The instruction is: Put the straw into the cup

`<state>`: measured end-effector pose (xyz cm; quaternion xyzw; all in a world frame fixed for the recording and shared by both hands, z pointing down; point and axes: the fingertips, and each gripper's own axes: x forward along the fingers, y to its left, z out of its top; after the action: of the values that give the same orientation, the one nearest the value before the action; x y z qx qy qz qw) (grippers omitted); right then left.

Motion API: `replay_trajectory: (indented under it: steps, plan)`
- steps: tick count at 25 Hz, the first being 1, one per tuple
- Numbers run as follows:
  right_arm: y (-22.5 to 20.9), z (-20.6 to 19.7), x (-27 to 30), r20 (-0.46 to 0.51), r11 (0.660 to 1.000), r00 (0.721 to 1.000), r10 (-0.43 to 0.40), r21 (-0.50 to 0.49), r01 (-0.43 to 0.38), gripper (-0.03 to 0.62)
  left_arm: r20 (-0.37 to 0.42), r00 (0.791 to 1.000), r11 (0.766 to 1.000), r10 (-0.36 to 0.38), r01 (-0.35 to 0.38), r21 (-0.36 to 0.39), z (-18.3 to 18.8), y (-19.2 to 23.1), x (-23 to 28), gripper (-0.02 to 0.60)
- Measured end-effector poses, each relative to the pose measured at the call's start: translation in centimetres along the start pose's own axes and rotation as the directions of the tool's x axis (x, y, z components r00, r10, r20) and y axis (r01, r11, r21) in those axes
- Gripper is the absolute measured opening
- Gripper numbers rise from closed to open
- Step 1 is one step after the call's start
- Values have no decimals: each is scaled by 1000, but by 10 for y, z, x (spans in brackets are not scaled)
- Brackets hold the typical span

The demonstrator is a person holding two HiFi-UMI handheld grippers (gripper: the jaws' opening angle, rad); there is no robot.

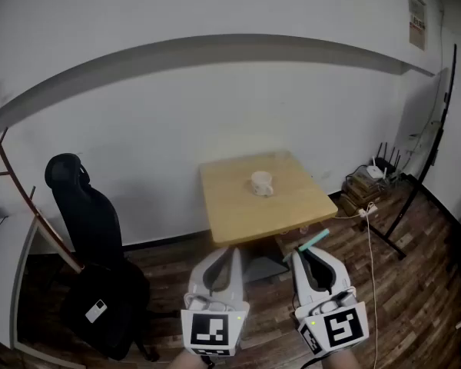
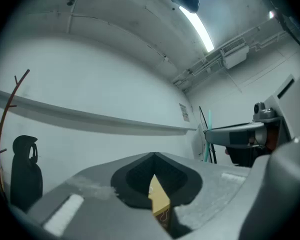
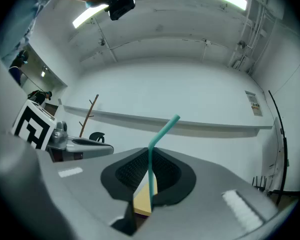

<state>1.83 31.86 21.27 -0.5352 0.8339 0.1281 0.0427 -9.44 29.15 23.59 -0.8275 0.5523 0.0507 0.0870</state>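
Observation:
A white cup stands near the middle of a small square wooden table by the wall, well ahead of both grippers. My right gripper is low in the head view and shut on a teal bendy straw, whose bent end pokes out up and to the right. In the right gripper view the straw rises from between the closed jaws. A little to its left, my left gripper is shut and holds nothing. A sliver of the table shows through its jaws.
A black office chair and a black bag stand on the wooden floor at the left, by a white desk edge. To the right of the table are a router, boxes and cables.

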Motion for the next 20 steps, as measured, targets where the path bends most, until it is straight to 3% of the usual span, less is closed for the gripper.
replay_trajectory:
  steps: [6, 12, 20]
  plan:
    - [-3, 3, 0, 6, 1000, 1000, 1, 1, -1, 31, -3, 1000, 1000, 3, -3, -10, 0, -2, 3, 18]
    - [-9, 5, -5, 10, 1000, 1000, 2, 4, -2, 29, -7, 1000, 999, -6, 6, 38, 0, -9, 4, 18]
    - [-21, 2, -11, 9, 999, 1000, 25, 34, -26, 32, 5, 1000, 1000, 5, -5, 16, 5, -25, 8, 18]
